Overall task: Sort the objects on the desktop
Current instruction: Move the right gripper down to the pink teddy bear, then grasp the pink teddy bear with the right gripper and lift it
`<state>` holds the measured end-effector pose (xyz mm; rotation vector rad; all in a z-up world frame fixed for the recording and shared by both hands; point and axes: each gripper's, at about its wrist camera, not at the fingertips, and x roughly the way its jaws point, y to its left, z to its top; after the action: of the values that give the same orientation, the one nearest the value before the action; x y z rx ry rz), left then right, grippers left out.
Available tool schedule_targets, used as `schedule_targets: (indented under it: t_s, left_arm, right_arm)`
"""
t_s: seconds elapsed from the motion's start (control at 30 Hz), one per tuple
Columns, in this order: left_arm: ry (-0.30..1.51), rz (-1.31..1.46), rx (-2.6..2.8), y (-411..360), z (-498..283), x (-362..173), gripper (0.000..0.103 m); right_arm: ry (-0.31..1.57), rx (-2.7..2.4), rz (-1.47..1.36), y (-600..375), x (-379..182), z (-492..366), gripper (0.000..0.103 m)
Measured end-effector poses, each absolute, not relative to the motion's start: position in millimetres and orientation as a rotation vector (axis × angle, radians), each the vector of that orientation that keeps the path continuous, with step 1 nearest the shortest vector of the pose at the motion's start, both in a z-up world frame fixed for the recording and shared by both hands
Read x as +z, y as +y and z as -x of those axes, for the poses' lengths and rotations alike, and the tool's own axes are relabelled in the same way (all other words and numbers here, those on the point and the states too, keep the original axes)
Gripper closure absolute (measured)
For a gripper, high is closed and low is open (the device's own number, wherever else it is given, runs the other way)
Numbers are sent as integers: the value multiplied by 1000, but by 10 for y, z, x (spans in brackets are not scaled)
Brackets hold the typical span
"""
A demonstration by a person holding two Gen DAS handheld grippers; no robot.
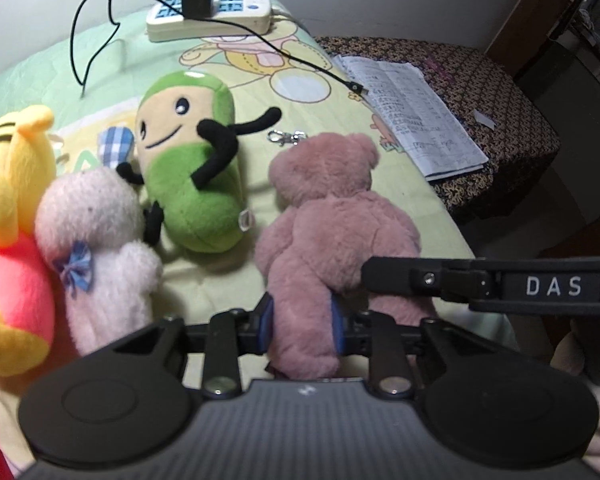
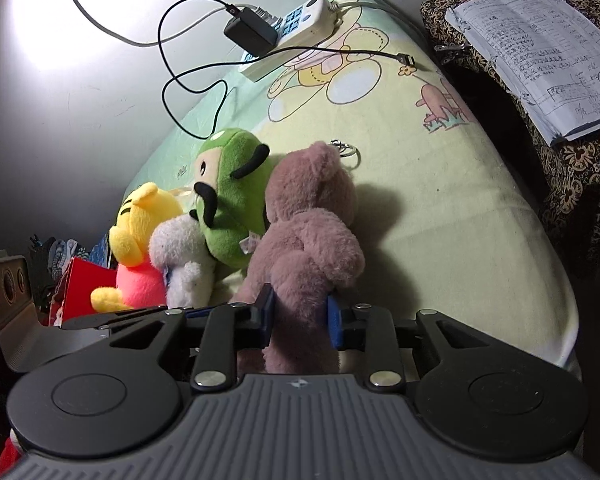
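Observation:
A dusty-pink teddy bear (image 1: 332, 208) lies face down on a pale green cartoon blanket (image 1: 340, 80), its legs toward me. My left gripper (image 1: 302, 320) is shut on one of its legs, blue pads pressed into the fur. My right gripper (image 2: 300, 318) is shut on a leg of the same bear (image 2: 308, 216). One of the right gripper's black fingers (image 1: 460, 280) reaches in from the right edge of the left wrist view. Left of the bear are a green plush (image 1: 188, 168), a white plush (image 1: 96, 232) and a yellow and pink plush (image 1: 12, 184).
A white power strip (image 1: 212, 12) with a black charger and its trailing cable sits at the blanket's far end. A metal key clip (image 1: 286, 137) lies by the bear's head. To the right, a written notebook (image 1: 416, 112) rests on a dark patterned stool (image 1: 500, 92).

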<state>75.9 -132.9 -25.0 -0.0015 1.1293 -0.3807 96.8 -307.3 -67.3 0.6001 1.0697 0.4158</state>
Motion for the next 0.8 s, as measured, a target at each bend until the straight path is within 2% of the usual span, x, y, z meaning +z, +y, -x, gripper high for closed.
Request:
schedule_targets:
  t_s: [0.33, 0.43, 0.5, 0.6, 0.67, 0.7, 0.8]
  left_arm:
    - [1196, -75, -459, -1117, 1, -387, 76]
    - [1171, -96, -438, -1084, 84, -413, 62]
    - [1128, -121, -416, -1092, 92, -394, 40]
    - [1076, -124, -397, -1100, -8, -382, 21]
    - [1077, -110, -396, -1111, -72, -413, 15]
    - [1080, -101, -399, -1109, -91, -437, 11]
    - [1100, -63, -408, -1094, -132, -501, 9]
  right_arm:
    - [1211, 483, -557, -2822, -770, -311, 73]
    - [1198, 470, -487, -2751, -735, -244, 69]
    - [1162, 446, -442, -2740, -676, -231, 68]
    - [1120, 411, -411, -2773, -631, -271, 56]
    - [1098, 368, -419, -2821, -634, -312, 43]
    - [1087, 358, -435, -2855, -634, -323, 43]
    - [1088, 359, -488, -2898, -690, -392, 42]
